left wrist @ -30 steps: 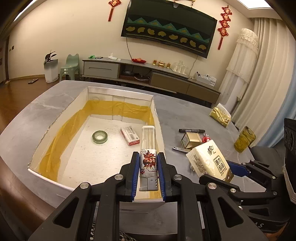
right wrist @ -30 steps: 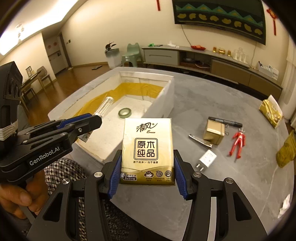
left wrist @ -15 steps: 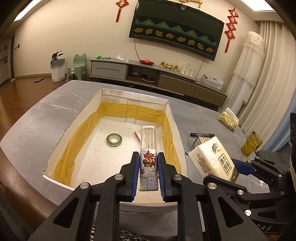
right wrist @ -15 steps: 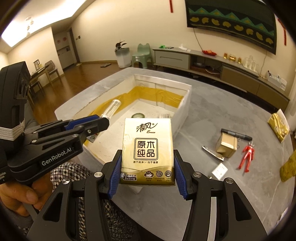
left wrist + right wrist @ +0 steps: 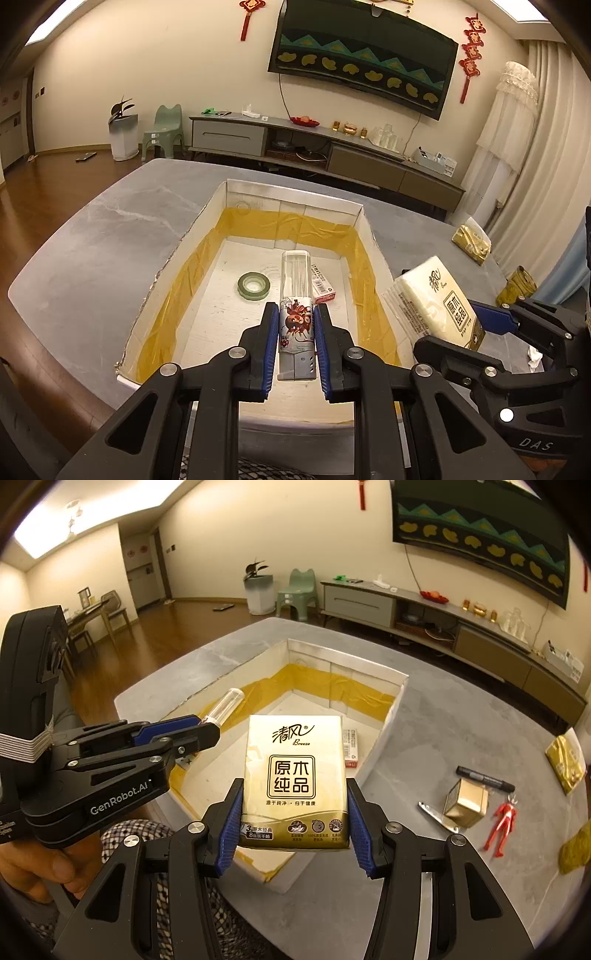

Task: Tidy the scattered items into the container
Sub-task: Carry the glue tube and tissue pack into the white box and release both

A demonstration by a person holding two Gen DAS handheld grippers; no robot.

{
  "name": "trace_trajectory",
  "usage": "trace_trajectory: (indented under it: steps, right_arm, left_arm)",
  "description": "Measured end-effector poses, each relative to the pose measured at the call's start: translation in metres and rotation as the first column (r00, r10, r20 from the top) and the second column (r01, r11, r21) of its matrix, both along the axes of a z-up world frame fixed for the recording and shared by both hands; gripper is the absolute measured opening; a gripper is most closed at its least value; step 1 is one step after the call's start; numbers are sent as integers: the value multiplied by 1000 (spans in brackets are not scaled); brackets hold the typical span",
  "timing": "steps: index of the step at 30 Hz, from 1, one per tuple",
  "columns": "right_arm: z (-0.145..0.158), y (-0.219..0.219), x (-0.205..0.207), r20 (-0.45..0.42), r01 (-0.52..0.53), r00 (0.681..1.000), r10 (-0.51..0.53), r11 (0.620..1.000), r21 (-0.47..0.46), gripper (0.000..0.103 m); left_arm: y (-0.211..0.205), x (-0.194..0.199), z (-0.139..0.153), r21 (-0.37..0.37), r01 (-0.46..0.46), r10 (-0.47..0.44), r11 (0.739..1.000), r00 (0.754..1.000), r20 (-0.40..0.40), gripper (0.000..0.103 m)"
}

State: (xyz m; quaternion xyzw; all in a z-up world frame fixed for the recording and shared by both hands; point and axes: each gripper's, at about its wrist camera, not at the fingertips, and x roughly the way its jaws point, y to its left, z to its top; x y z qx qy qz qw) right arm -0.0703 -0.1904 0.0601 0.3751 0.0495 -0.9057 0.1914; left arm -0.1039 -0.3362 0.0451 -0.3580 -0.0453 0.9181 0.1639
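Left gripper [image 5: 295, 347] pinches the clear tube [image 5: 295, 295] over the box's [image 5: 291, 201] near end; right gripper [image 5: 291, 823] clamps the tissue pack [image 5: 293, 775].

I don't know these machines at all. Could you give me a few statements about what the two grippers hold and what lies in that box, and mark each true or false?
1. The left gripper holds a clear tube. True.
2. The right gripper is empty. False: it grips a tissue pack.
3. A roll of tape lies inside the box. True.
4. The red toy figure is in the box. False: it lies on the table.
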Motion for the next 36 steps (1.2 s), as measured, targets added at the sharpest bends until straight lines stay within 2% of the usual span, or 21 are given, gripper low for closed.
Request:
trace_trajectory:
  steps: [15, 27, 36]
  right_arm:
    - [-2, -16, -59, 65, -61, 996, 59, 997, 36, 54]
    - [-18, -29, -118, 184, -87, 980, 82, 996, 15, 54]
    - [-30, -37, -157, 262, -87, 962, 79, 996, 17, 54]
  left_arm:
    - [-4, -39, -8, -65, 35, -29, 997, 995, 91, 20]
    - [-13, -59, -23, -97, 61, -43, 993, 983, 177, 20]
    - [-12, -73, -40, -154, 72, -37, 985, 975, 219, 20]
